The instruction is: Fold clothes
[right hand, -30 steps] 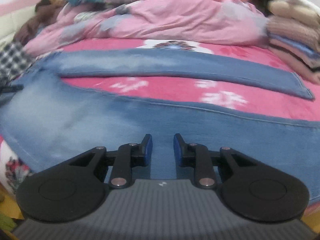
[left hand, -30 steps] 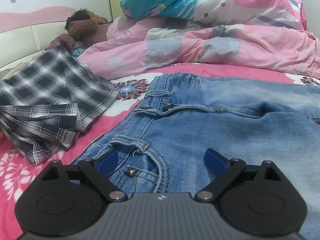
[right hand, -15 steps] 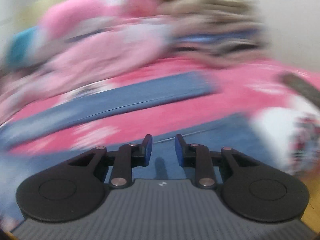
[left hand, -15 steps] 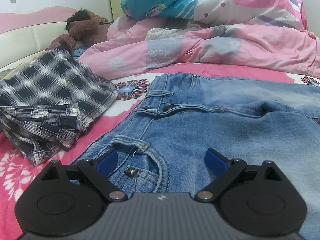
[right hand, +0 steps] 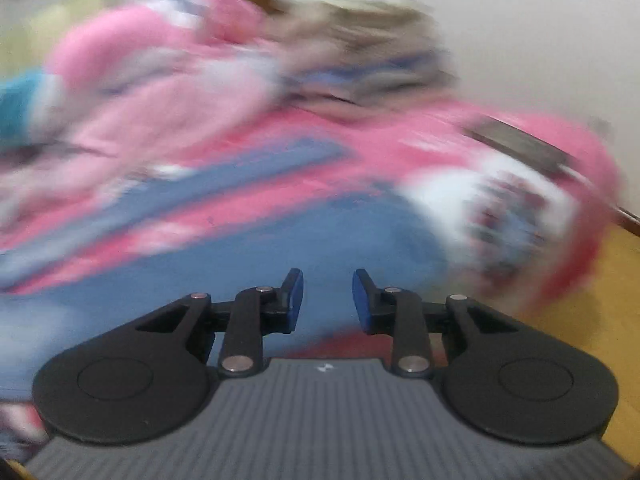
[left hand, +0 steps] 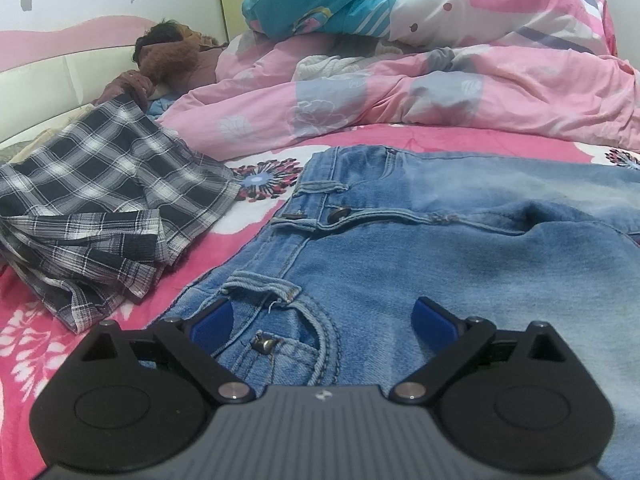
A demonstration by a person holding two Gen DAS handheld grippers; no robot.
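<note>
The faded blue denim jeans lie flat across the pink floral bedsheet, waistband toward the side where a crumpled black-and-white plaid shirt sits, legs running away toward the bed's far corner. The left gripper hovers with its jaws spread wide over the front pocket, nothing pinched. The right gripper (its view badly blurred) has jaws opening, empty, above the nearer leg close to the bed's edge. The jeans' long axis runs between the two hands, so the right is likely nearer the hems.
</note>
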